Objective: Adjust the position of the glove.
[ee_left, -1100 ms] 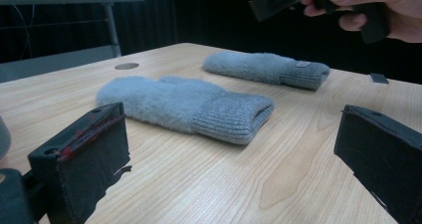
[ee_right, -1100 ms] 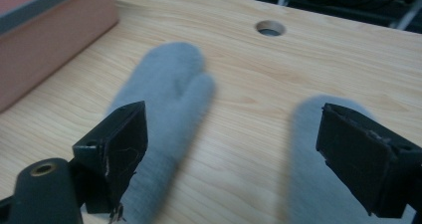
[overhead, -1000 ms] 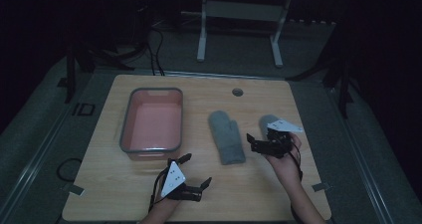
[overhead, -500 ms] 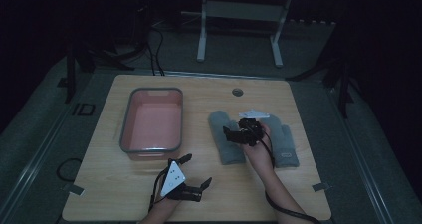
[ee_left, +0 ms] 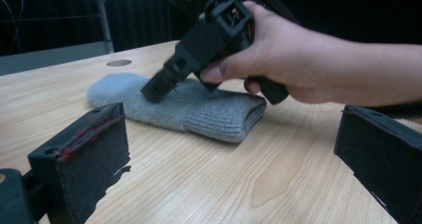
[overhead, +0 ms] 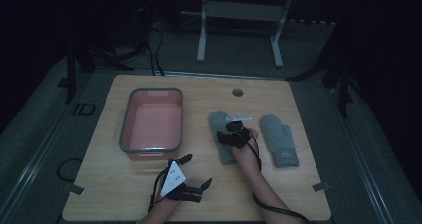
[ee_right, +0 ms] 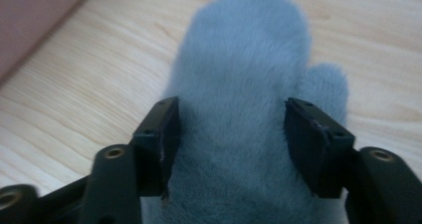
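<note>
Two grey fleece mittens lie on the wooden table [overhead: 298, 194]. My right gripper [overhead: 225, 137] is down on the left mitten [overhead: 217, 122], open, with its jaws straddling the mitten's palm [ee_right: 249, 50] and the thumb off to the right. The left gripper view shows that mitten [ee_left: 209, 112] lying flat with the right gripper [ee_left: 160, 86] pressing on its top, a hand around it. The other mitten [overhead: 278, 140] lies to the right, untouched. My left gripper [overhead: 197, 170] hovers near the front edge, open wide, holding nothing [ee_left: 239, 154].
A pink tray with a grey rim [overhead: 152, 91] sits at the left of the table, its wall [ee_right: 30, 15] close to the left mitten. A round cable hole [overhead: 237, 91] is at the table's back edge. Cables and a stand's legs lie beyond the table.
My right gripper has swung left from the right-hand mitten to the left one and come down over it. The left gripper has stayed put.
</note>
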